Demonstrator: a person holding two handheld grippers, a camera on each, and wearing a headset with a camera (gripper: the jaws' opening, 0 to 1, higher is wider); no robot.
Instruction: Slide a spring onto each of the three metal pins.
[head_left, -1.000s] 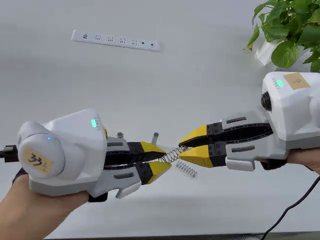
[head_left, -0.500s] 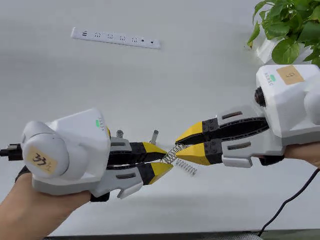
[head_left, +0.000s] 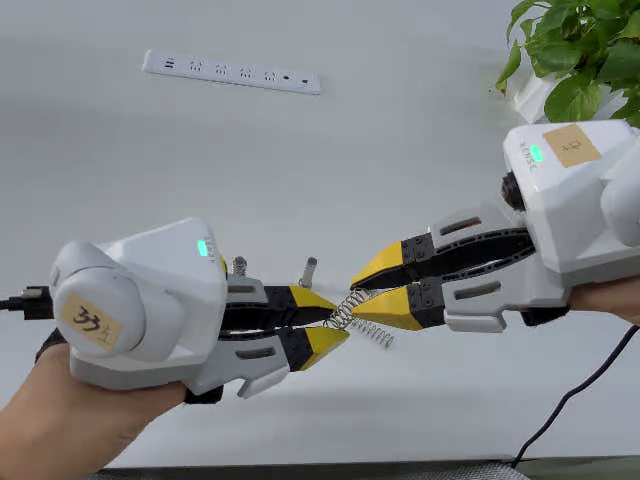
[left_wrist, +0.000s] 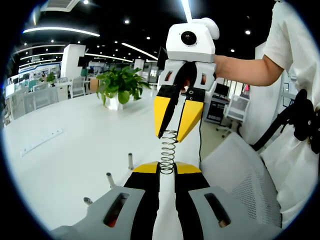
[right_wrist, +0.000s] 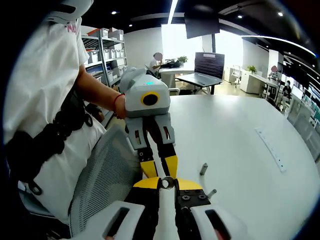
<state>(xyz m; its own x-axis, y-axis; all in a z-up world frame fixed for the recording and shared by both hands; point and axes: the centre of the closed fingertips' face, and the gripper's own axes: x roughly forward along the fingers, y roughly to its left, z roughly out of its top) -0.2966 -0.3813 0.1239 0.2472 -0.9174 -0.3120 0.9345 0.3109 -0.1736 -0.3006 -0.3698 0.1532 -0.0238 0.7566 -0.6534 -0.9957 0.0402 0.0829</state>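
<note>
A thin metal spring (head_left: 345, 308) hangs in the air between my two grippers, one end in each. My left gripper (head_left: 336, 320) comes in from the left and is shut on the spring's lower end (left_wrist: 167, 159). From the right, my right gripper (head_left: 354, 293) is shut on the upper end, seen end-on as a ring (right_wrist: 167, 182). Behind the left jaws two metal pins (head_left: 309, 271) (head_left: 240, 266) stand upright on the table. The left gripper view has three pins (left_wrist: 130, 161) (left_wrist: 109, 179) (left_wrist: 87, 201) in a row. A second spring (head_left: 375, 336) lies on the table below the jaws.
A white power strip (head_left: 231, 76) lies at the far left of the white table (head_left: 420, 180). A potted plant (head_left: 575, 50) stands at the back right corner. A black cable (head_left: 575, 412) runs off the front right edge. A grey mesh chair (left_wrist: 250, 170) sits beside the table.
My right gripper has shifted slightly left and up. The spring stays held between both grippers, and the left gripper has barely moved.
</note>
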